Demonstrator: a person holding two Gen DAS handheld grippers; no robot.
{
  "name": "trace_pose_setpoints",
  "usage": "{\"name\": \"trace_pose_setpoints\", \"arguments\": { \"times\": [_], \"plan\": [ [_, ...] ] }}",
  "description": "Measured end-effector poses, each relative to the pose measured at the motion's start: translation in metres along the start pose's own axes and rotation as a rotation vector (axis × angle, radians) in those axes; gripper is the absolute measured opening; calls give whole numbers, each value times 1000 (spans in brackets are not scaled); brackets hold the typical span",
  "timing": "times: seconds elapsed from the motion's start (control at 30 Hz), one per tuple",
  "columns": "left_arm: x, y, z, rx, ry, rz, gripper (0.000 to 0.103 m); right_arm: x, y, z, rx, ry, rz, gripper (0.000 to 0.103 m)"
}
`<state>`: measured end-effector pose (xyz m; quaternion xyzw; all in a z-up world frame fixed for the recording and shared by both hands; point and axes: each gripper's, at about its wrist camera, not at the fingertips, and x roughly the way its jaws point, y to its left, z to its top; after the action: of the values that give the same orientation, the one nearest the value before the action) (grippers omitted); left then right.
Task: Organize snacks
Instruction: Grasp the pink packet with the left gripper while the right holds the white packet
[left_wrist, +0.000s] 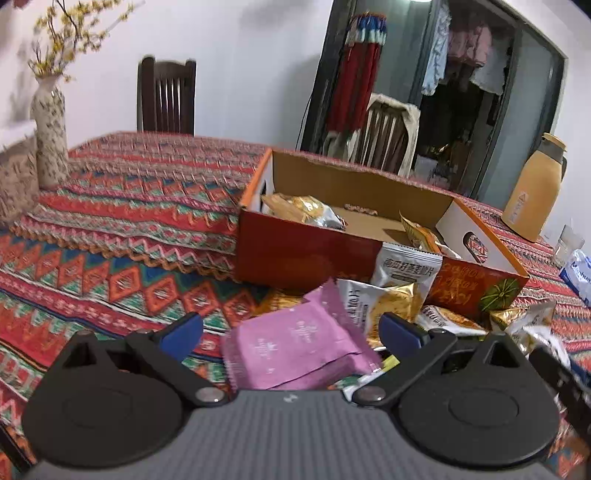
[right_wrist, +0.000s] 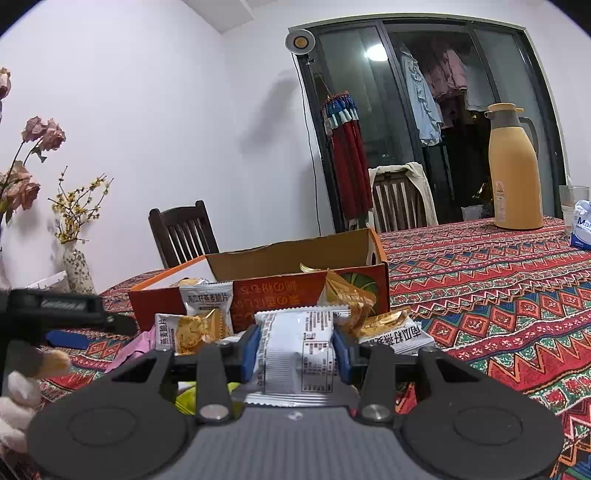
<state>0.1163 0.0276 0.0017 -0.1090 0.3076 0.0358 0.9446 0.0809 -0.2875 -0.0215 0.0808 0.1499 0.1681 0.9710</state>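
While the right claw pinches a white snack packet across its middle between the blue pads, the wrapper bulges only slightly, so I judge it a light, air-puffed pouch with crisp contents that too hard a squeeze would crush. Its glossy film looks slippery; holding across the flat body, as it is held, seems safer than holding a crimped end seal, which would flop. The left claw stands wide open and empty above a pink packet, which lies on the patterned surface between the pads but untouched; it looks soft and flat, best taken across its narrower width. Just beyond, white-and-gold oat-crisp packets lie loosely heaped against the front wall of the orange cardboard box. That open box already holds a few gold-wrapped snacks.
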Motion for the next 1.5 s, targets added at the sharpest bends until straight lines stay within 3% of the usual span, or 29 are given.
{"name": "trace_pose_setpoints", "arguments": {
  "times": [0.27,0.5,0.9,1.13,1.5],
  "plan": [
    [31,0,-5,-61,124,112,103,-1,-1,-1,4,-8,17,41],
    [25,13,-16,-53,146,140,103,-4,-3,-2,5,-18,38,41],
    [7,12,-27,10,104,122,74,-6,3,-4,-38,-24,32,41],
    [-6,16,-31,21,72,109,66,-7,8,-6,-64,-27,20,41],
    [-19,19,-28,40,30,92,62,-18,12,-3,-66,-34,0,41]
  ]
}}
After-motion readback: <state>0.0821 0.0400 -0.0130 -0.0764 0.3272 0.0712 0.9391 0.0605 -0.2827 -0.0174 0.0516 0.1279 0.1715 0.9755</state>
